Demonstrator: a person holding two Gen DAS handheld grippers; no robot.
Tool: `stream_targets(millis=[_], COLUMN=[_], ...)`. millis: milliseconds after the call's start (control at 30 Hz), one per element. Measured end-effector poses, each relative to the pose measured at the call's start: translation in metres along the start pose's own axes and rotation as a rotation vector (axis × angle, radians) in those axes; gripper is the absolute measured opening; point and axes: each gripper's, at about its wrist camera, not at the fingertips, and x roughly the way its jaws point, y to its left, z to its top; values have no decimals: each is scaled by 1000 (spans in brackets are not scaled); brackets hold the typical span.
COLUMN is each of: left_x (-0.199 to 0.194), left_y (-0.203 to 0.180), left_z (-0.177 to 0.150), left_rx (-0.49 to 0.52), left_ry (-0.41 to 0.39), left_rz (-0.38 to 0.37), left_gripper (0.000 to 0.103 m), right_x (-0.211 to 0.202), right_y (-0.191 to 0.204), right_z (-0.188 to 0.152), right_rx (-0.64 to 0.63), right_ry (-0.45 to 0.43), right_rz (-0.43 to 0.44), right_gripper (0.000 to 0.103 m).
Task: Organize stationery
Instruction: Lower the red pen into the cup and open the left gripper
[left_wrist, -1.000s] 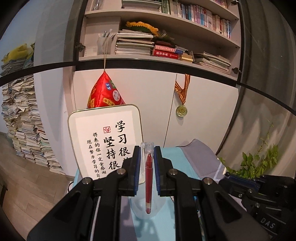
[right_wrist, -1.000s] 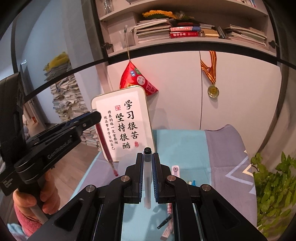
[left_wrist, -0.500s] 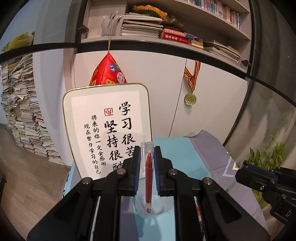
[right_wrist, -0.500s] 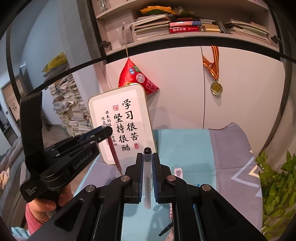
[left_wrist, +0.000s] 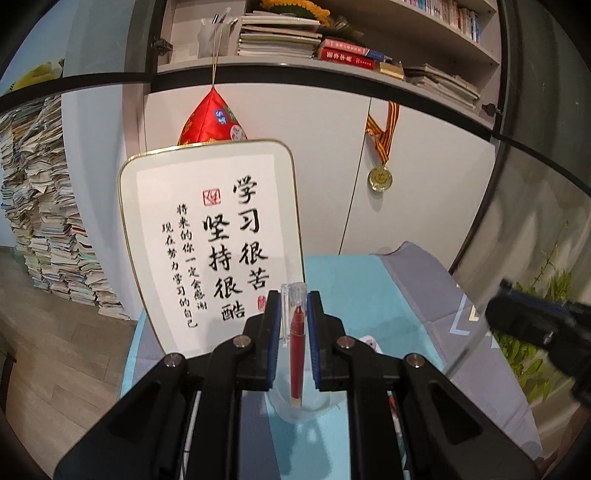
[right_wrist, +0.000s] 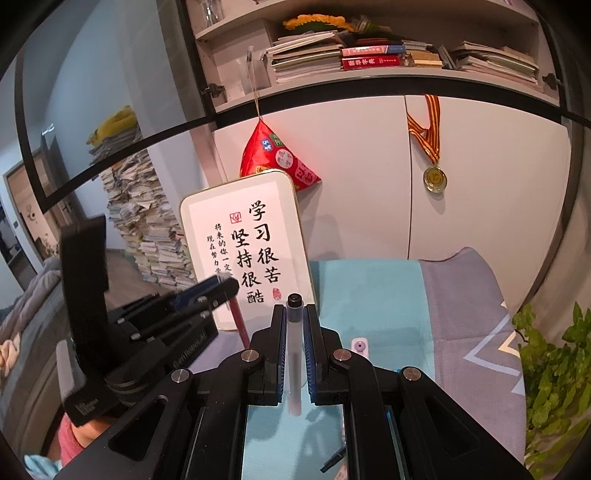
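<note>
My left gripper (left_wrist: 293, 310) is shut on a red pen (left_wrist: 296, 354) with a clear cap, held upright above a clear round cup (left_wrist: 301, 406) on the table. The left gripper also shows in the right wrist view (right_wrist: 218, 291), with the red pen (right_wrist: 238, 319) hanging below its tips. My right gripper (right_wrist: 294, 325) is shut on a frosted pen (right_wrist: 294, 354) with a black tip, held upright over the teal cloth (right_wrist: 369, 291).
A white calligraphy sign (left_wrist: 210, 243) stands at the back left of the table. A small purple-and-white item (right_wrist: 360, 347) and a dark pen (right_wrist: 332, 461) lie on the cloth. A plant (right_wrist: 554, 369) is at the right. Cabinet doors with a medal (right_wrist: 434, 177) are behind.
My left gripper has moved forward and left toward the sign with the red pen. The right gripper holds its pen nearly still.
</note>
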Motion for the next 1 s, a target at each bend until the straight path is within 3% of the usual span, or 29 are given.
stream_targets(millis=[233, 600, 700, 767, 1000], left_x=[10, 0, -9, -16, -41], left_y=[1, 6, 9, 11, 22], left_z=[-13, -16, -17, -18, -20], left_rx=[-4, -21, -26, -31, -40], left_ry=[53, 51, 35, 14, -37], left_rz=[7, -3, 0, 26, 66], left_gripper=[13, 13, 18, 30, 30], right_x=[5, 12, 12, 11, 18], right_y=[3, 7, 9, 10, 21], right_z=[6, 8, 11, 14, 26], right_rx=[0, -6, -8, -9, -9], right_ry=[-11, -8, -25, -40, -90], right_rz=[11, 23, 29, 38, 82], right_gripper=[10, 10, 10, 10, 10])
